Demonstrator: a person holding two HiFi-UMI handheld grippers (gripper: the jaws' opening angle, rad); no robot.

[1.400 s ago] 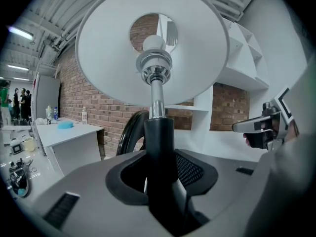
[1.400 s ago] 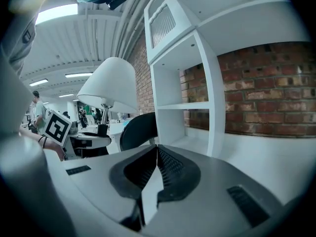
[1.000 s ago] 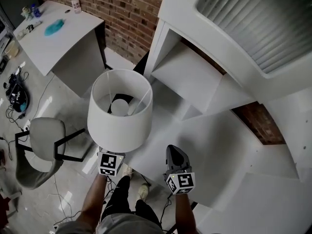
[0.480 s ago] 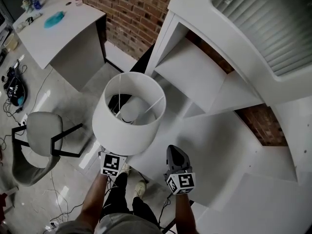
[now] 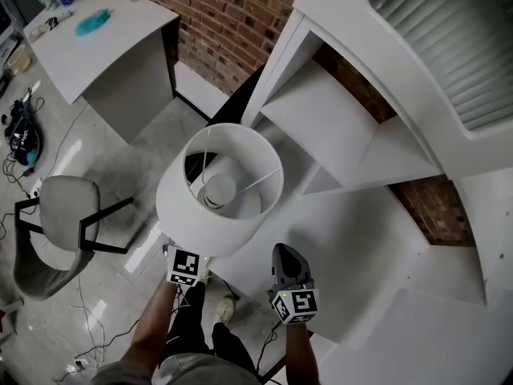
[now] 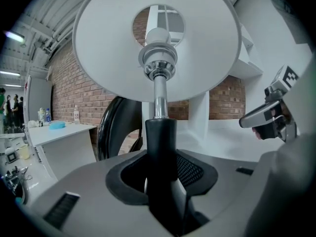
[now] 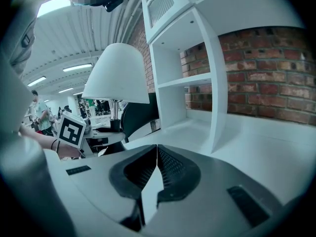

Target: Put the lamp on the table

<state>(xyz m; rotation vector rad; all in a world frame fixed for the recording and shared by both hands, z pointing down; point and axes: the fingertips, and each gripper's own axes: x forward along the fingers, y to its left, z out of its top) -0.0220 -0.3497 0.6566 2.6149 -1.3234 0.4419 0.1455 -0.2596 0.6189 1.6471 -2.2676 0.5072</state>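
Note:
The lamp's white drum shade hangs upright in the air just left of the white table's near-left corner. My left gripper sits under the shade, shut on the lamp's black stem, with the chrome rod and bulb socket rising above it. In the right gripper view the lamp shows at the left with the left gripper's marker cube below it. My right gripper is over the table's near edge, shut with nothing between its jaws.
A white shelf unit stands on the table against the brick wall. A dark chair back stands between the lamp and the shelf unit. On the floor at left are a grey chair, a white desk and loose cables.
The lamp has moved right and a little forward toward the table with my left gripper. The right gripper has stayed nearly in place.

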